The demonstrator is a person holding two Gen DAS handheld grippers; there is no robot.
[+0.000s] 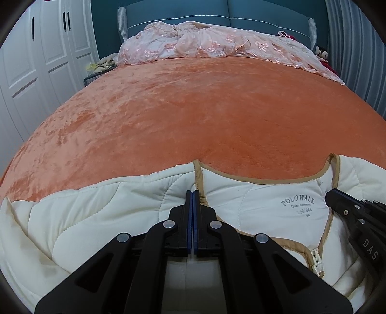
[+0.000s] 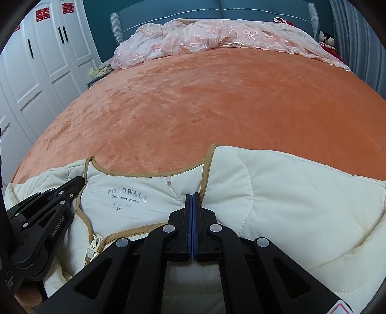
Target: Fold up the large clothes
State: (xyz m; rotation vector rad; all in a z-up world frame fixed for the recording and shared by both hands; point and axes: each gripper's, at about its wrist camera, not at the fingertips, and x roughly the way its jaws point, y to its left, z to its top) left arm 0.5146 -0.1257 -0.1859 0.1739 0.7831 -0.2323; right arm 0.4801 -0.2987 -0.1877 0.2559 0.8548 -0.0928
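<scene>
A cream quilted jacket [image 1: 101, 212] with tan trim lies at the near edge of the orange bedspread [image 1: 193, 108], its collar toward the headboard and its printed POLOWALK label [image 1: 298, 201] showing. My left gripper [image 1: 192, 193] is shut on the jacket's tan-trimmed left collar edge. My right gripper [image 2: 192, 196] is shut on the right collar edge of the jacket [image 2: 289, 198]. Each gripper shows at the side of the other's view: the right one [image 1: 357, 212] and the left one [image 2: 48, 205]. A cream zipper pull [image 2: 95, 244] hangs below the label [image 2: 126, 193].
A pink lace cover [image 1: 217, 43] lies bunched over the pillows at the blue headboard [image 1: 217, 12]. White wardrobe doors [image 1: 36, 60] stand along the left. A grey curtain [image 1: 357, 48] hangs on the right. A nightstand [image 1: 93, 77] sits at the bed's far left corner.
</scene>
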